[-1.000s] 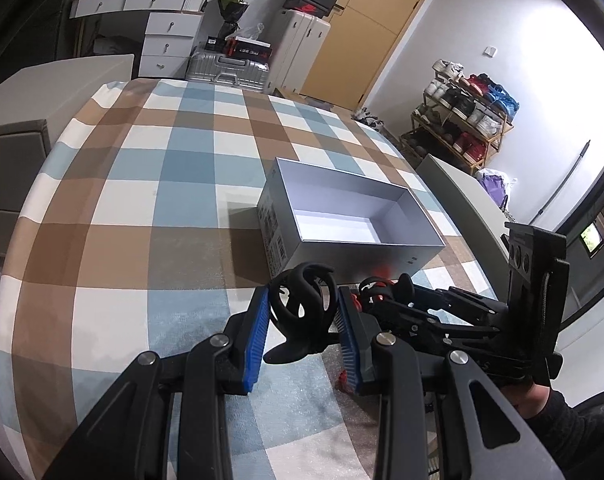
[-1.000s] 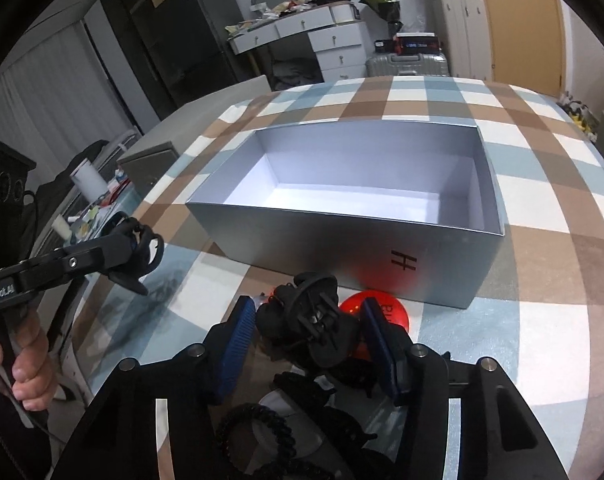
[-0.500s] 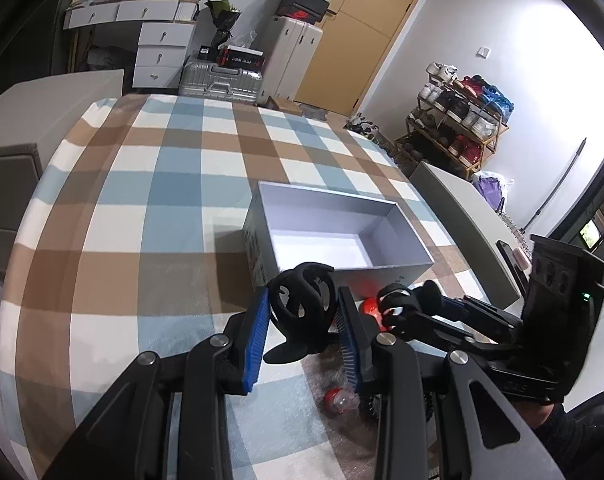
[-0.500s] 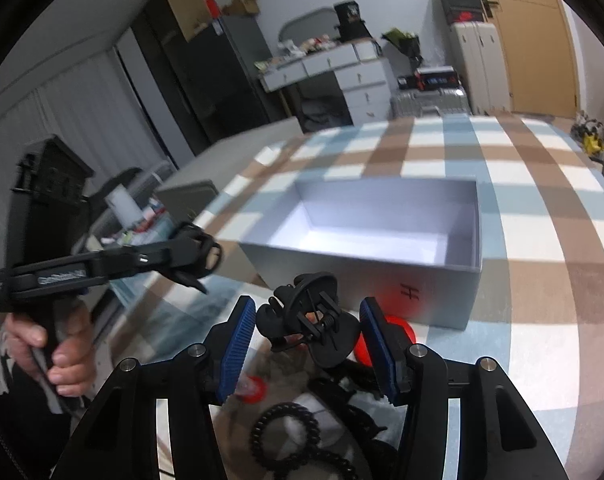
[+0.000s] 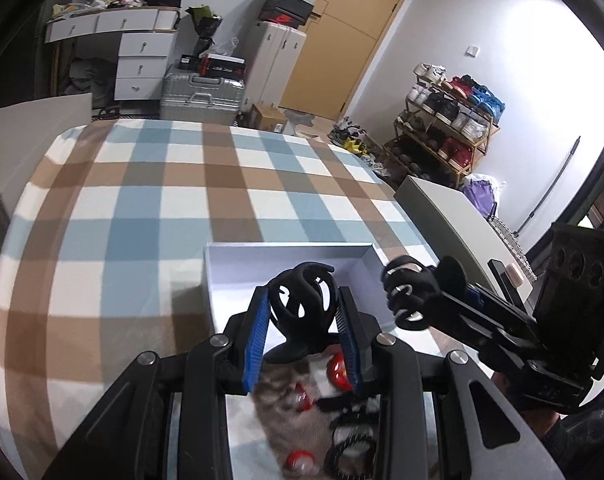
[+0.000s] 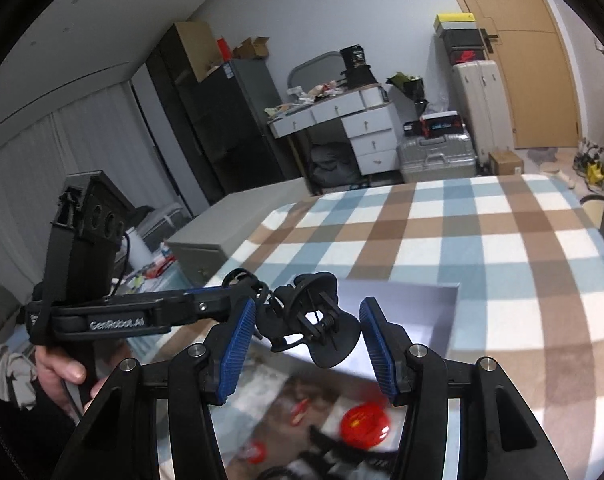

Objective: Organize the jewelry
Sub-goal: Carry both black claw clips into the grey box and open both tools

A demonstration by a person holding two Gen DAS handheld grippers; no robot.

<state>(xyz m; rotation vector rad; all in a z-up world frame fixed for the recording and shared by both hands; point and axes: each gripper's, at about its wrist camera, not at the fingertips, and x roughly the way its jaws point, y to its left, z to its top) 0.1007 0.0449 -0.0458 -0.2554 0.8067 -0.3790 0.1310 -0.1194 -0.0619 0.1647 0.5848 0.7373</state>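
Note:
My left gripper (image 5: 302, 320) is shut on a black claw hair clip (image 5: 302, 304) and holds it above the near end of the open grey box (image 5: 229, 256). My right gripper (image 6: 308, 336) is shut on a second black claw hair clip (image 6: 314, 328), also raised over the box (image 6: 434, 300). Each gripper shows in the other view: the right one (image 5: 406, 300) to the right, the left one (image 6: 241, 284) to the left. Below them lie red round pieces (image 6: 364, 420) and black coil hair ties (image 5: 350, 444), blurred.
The table has a blue, brown and white checked cloth (image 5: 141, 208). A white cabinet (image 5: 454, 220) stands by the table's right edge and a grey one (image 6: 213, 244) by its left. Suitcases, drawers and a shoe rack stand far behind.
Both grippers have risen from the cloth with their clips and moved forward, over the near end of the box. The loose pieces now lie below and behind the fingertips.

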